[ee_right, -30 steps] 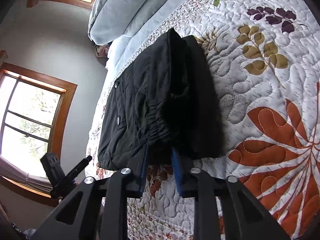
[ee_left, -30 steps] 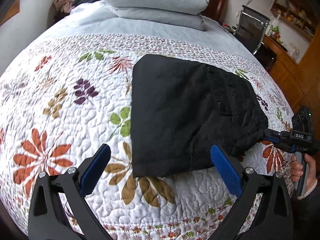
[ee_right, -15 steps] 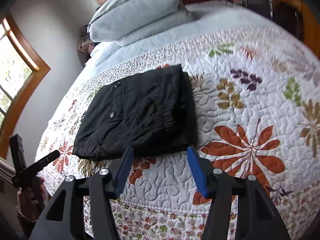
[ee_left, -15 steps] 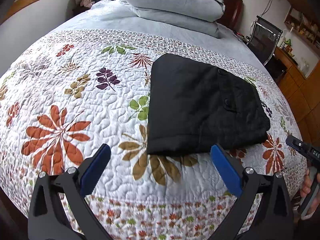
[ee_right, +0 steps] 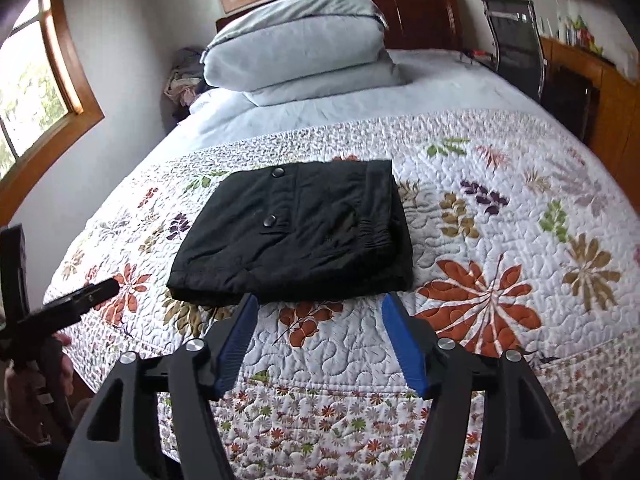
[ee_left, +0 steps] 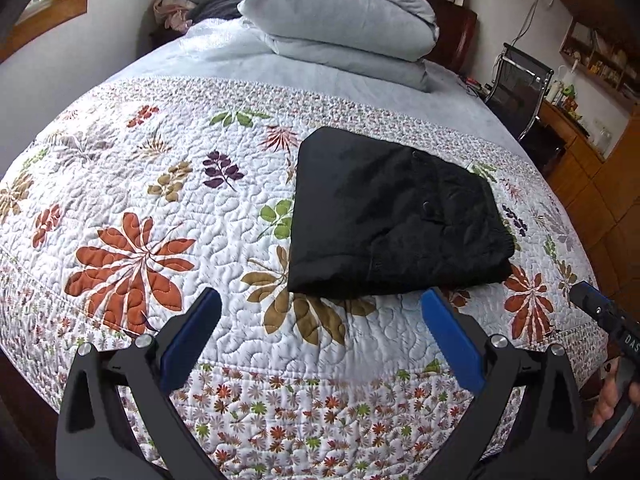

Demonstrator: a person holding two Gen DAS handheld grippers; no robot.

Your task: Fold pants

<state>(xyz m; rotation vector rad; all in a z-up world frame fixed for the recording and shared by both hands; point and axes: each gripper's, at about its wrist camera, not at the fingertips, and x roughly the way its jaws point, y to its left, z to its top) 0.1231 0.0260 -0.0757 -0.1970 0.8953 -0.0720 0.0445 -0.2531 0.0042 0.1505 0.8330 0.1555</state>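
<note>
The black pants (ee_left: 396, 216) lie folded into a compact bundle on the floral quilt (ee_left: 160, 208), snap buttons showing on top (ee_right: 292, 232). My left gripper (ee_left: 320, 300) hangs open just short of the bundle's near edge, nothing between its blue pads. In the right wrist view my right gripper (ee_right: 318, 300) is also clear of the pants, its jaws opening, with only quilt between them. Each view catches the other gripper at its edge, held by a hand: the right one (ee_left: 608, 320) and the left one (ee_right: 60, 304).
Stacked grey pillows (ee_left: 340, 28) sit at the head of the bed against a dark wooden headboard (ee_right: 420, 8). A black chair (ee_left: 516, 88) and wooden shelving (ee_left: 592, 160) stand to the right of the bed. Windows (ee_right: 32, 92) line the left wall.
The right gripper let go of the pants' waistband edge, opened, pulled back and rose while rolling upright. The left gripper also drew back and up. The pants now rest flat.
</note>
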